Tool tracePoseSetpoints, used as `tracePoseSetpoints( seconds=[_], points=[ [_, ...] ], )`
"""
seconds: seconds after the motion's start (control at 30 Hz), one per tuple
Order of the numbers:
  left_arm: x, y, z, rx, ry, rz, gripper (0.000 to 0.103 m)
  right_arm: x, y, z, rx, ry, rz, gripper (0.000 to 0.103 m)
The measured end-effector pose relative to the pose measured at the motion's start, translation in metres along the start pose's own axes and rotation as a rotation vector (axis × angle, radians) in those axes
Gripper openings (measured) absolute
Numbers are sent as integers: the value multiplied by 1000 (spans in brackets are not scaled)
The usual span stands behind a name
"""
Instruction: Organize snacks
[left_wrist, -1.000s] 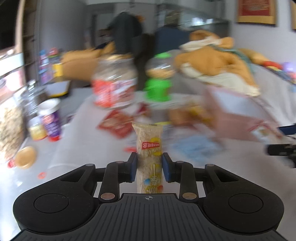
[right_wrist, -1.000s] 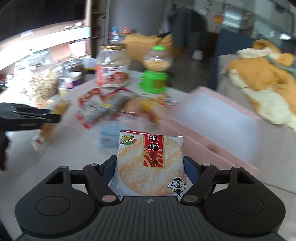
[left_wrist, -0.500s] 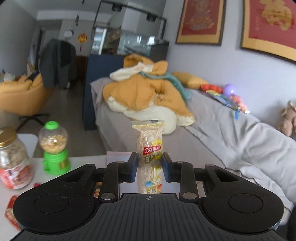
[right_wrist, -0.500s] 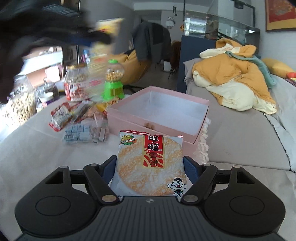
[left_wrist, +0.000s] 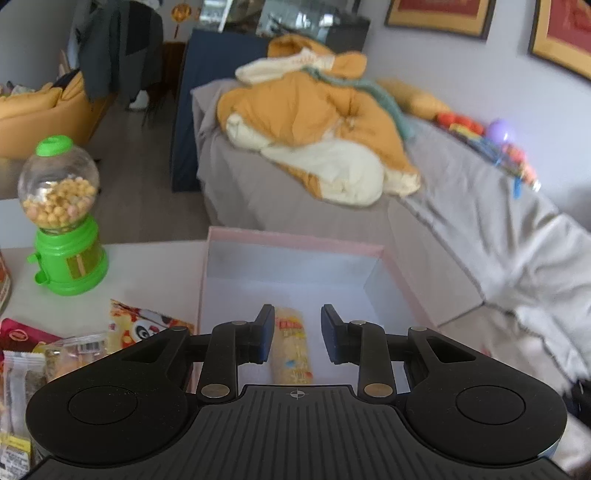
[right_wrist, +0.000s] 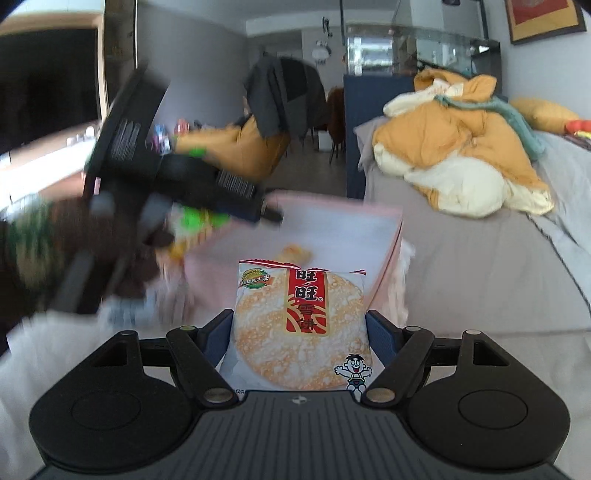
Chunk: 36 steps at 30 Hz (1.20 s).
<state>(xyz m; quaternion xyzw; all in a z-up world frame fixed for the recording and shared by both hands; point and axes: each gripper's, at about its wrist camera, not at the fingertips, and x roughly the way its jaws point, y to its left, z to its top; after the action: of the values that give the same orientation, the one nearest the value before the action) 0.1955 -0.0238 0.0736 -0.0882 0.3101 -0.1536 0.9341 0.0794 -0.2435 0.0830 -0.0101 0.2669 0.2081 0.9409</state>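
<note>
A pink box (left_wrist: 295, 242) with a white inside stands on the table. My left gripper (left_wrist: 297, 330) is open above it, and a long rice-bar packet (left_wrist: 291, 345) lies below it inside the box, free of the fingers. My right gripper (right_wrist: 299, 328) is shut on a round rice-cracker packet (right_wrist: 301, 328) and holds it just before the box (right_wrist: 391, 236). The left gripper shows blurred at the left of the right wrist view (right_wrist: 166, 184). The dropped packet shows faintly in the box there (right_wrist: 295, 253).
A green candy dispenser (left_wrist: 64, 218) stands left of the box. Several snack packets (left_wrist: 144, 326) lie on the table at the left. A grey sofa (left_wrist: 480, 221) with an orange quilt (left_wrist: 314, 125) lies behind and to the right.
My left gripper tipped down over the pink box, opened and let go of the rice-bar packet, which now lies in the box. My right gripper moved closer to the box with its packet.
</note>
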Motion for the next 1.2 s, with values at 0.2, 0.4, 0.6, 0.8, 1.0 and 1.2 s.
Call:
tracePoseSetpoints(
  seconds=[0.2, 0.4, 0.6, 0.8, 1.0, 1.2],
  points=[
    [-58, 34, -15, -20, -75, 41, 32, 52, -21, 72, 62, 50, -35, 76],
    [-90, 84, -51, -75, -20, 89, 32, 127, 5, 90, -129, 94, -203, 96],
    [-108, 113, -86, -112, -36, 159, 32, 111, 47, 74, -88, 147, -39, 96],
    [-139, 111, -103, -121, -61, 182, 32, 76, 112, 54, -125, 167, 147, 91],
    [-154, 122, -129, -223, -43, 165, 32, 122, 157, 32, -199, 263, 82, 82],
    [-174, 129, -141, -273, -77, 200, 32, 154, 157, 21, -112, 296, 84, 81]
  ],
)
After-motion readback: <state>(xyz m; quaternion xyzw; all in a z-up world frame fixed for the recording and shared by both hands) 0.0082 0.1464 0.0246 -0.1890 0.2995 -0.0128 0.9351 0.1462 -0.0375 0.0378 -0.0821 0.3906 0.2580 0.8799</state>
